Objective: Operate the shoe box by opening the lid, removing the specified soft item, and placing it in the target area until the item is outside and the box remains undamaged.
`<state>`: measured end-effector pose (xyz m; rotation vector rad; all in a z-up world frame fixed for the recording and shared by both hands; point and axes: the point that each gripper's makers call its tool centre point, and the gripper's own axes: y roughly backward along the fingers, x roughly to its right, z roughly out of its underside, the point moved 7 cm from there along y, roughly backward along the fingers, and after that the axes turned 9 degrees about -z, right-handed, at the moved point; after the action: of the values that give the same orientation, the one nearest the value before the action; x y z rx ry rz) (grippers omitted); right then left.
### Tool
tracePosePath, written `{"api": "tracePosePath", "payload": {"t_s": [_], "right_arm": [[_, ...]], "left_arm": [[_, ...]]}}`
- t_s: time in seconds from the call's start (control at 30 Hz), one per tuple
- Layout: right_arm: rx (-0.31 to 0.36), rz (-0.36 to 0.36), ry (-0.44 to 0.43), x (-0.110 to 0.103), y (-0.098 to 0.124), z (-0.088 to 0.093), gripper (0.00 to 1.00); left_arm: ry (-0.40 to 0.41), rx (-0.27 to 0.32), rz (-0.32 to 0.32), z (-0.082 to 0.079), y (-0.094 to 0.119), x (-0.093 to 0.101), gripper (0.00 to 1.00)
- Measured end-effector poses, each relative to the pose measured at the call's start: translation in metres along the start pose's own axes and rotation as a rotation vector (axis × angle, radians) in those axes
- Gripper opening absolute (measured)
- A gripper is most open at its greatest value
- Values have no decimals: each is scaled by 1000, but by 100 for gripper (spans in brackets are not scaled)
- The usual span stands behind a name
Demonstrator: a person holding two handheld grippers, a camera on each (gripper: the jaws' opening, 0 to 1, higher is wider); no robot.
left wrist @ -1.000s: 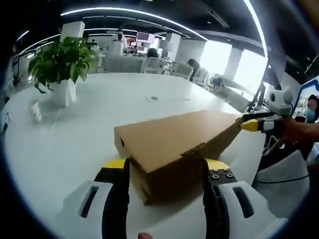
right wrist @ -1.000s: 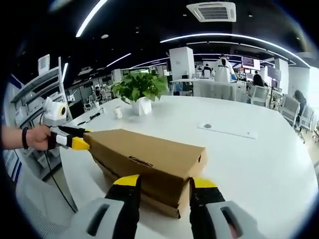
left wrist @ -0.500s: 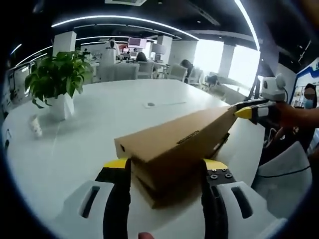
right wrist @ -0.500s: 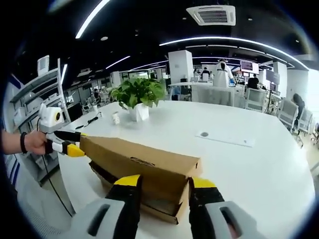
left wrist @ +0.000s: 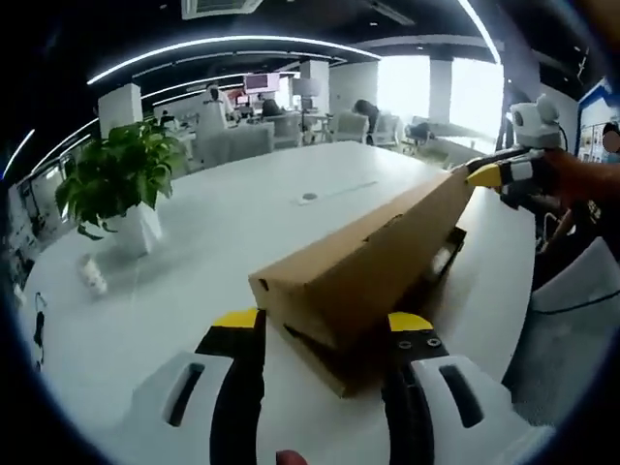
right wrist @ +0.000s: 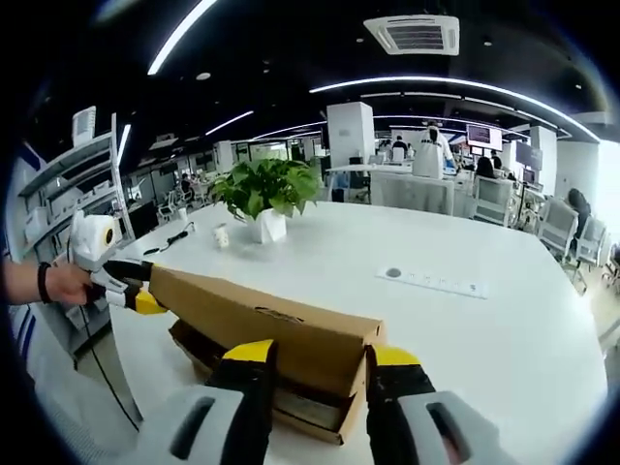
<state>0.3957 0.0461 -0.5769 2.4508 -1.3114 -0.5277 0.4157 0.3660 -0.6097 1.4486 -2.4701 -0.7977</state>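
While lid (right wrist: 262,325) is clamped endwise by left claw (left wrist: 315,325) and right claw (right wrist: 315,356), shoe box (right wrist: 291,407) long axis runs between them, near tabletop (right wrist: 484,329) edge.

This is a large open-plan office. A broad white oval tabletop (right wrist: 504,320) carries a leafy green plant in a white pot (right wrist: 265,194) and a flush round cable port (right wrist: 392,273). Farther back stand rows of desks with monitors and grey office chairs (right wrist: 557,225), white square columns (right wrist: 350,136), long curved ceiling light strips (right wrist: 455,82), a ceiling air-conditioning vent (right wrist: 415,33), and metal shelving (right wrist: 58,184). Bright windows (left wrist: 455,92) line one wall.
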Motion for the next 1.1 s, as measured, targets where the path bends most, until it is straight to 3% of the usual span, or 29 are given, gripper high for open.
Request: {"api": "tracePosePath", "payload": {"t_s": [0.07,0.3,0.43,0.5,0.63,0.97,1.1], "right_arm": [[5,-2,1,1,-1,-3,33],[11,-7,17,5,-3,-15,33],[14,-12,20,7,-5,-24,34],[14,-12,21,8,-6,-28,34],[6,-10,40,10,-8,-37,34],[20,-24,92,6,-8,-46,33],[54,-55,53,11,-1,-42,29]], "left_arm": [[-28,10,-41,-2,-1,-4,45],[-84,36,-92,-11,-7,-5,40],[-106,60,-117,-18,-10,-3,30],[-119,79,-160,-23,-12,-4,26],[-78,90,-215,-27,-13,-11,17],[-48,81,-289,-38,-17,-19,9],[-59,64,-295,-40,-18,-19,8]]}}
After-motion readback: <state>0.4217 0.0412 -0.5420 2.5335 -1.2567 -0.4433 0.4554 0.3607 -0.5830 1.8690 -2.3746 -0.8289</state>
